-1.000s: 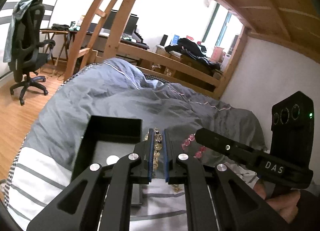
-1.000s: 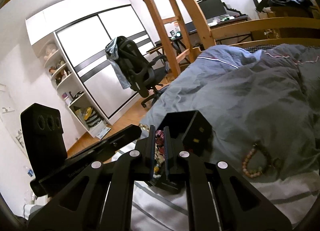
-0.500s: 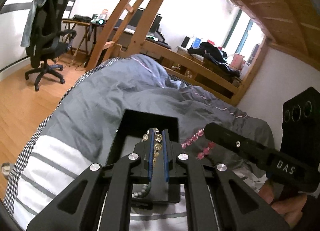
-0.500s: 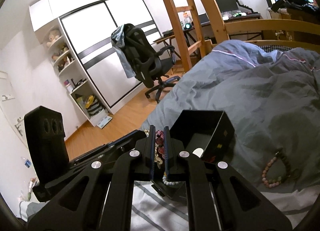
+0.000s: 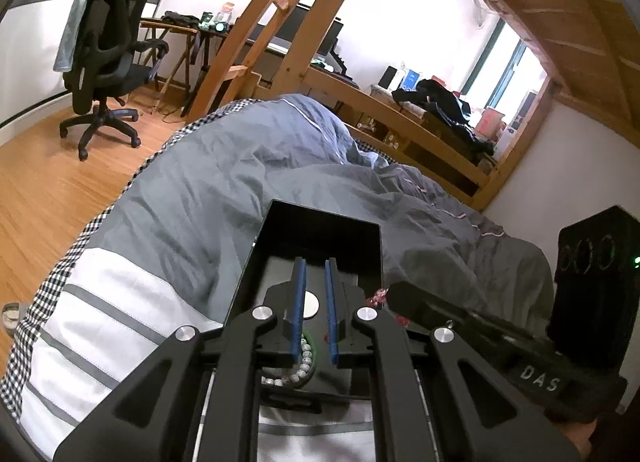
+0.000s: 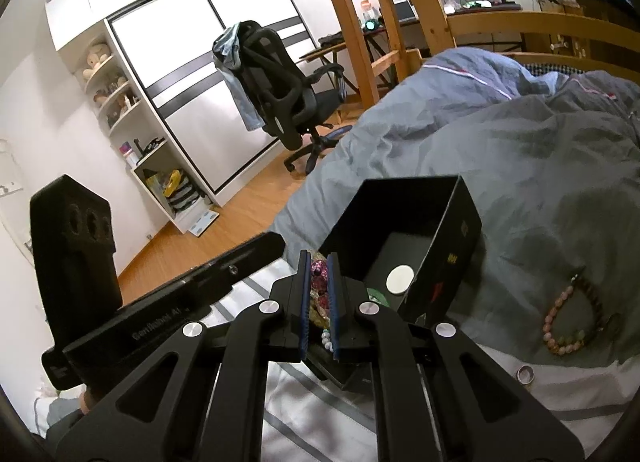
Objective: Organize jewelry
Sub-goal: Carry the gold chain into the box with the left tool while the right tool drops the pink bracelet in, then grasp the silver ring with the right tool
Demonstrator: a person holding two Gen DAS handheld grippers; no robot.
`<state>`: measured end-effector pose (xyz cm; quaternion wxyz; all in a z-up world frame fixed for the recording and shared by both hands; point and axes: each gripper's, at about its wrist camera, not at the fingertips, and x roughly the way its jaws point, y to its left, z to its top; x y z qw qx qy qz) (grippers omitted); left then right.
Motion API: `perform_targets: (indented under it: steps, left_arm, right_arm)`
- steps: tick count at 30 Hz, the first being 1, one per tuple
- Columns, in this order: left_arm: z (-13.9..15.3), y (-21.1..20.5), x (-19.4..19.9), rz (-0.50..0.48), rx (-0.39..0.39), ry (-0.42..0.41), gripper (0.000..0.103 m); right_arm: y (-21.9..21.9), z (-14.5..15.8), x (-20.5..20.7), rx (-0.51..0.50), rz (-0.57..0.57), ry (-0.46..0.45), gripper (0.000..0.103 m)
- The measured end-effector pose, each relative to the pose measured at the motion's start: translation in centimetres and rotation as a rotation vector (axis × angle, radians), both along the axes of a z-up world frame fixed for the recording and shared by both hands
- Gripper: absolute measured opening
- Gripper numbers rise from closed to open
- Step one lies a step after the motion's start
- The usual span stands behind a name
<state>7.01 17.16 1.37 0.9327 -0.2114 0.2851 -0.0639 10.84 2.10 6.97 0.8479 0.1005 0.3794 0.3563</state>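
Pink bead bracelet (image 6: 319,276) clamped in right gripper (image 6: 319,294) beside black box (image 6: 440,230); left gripper (image 5: 313,302) near-closed, empty

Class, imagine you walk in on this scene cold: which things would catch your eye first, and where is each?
The right gripper, its jaws shut on a pink bead bracelet, is by the near corner of an open black box on the bed. To the box's right, a second bead bracelet lies loose on the grey duvet, with a small ring nearer the camera.
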Motion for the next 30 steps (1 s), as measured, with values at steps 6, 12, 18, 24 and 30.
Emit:
perform_targets:
  steps: [6,12,18,24,30]
  left_arm:
    - [0.3,0.0,-0.6,0.044,0.016,-0.013,0.055]
    - [0.9,-0.8,-1.1,0.076,0.054,-0.033,0.097]
    - [0.6,-4.0,-0.7,0.005,0.172,-0.005,0.097]
    - [0.6,-7.7,-0.8,-0.041,0.303,0.009,0.097]
    - [0.1,-11.4,-1.0,-0.113,0.436,0.013,0.097]
  right_arm:
    - [-0.7,0.2,0.3,0.008,-0.016,0.01,0.016]
    - [-4.7,1.3,0.0,-0.01,-0.165,-0.05,0.097]
    - [-9.7,1.0,0.0,-0.105,-0.306,-0.043,0.097]
    - [-12.7,0.3,-0.7,-0.336,-0.379,-0.139,0.098]
    - [-15.0,-2.1,-1.2,-0.455,-0.408,-0.155,0.098]
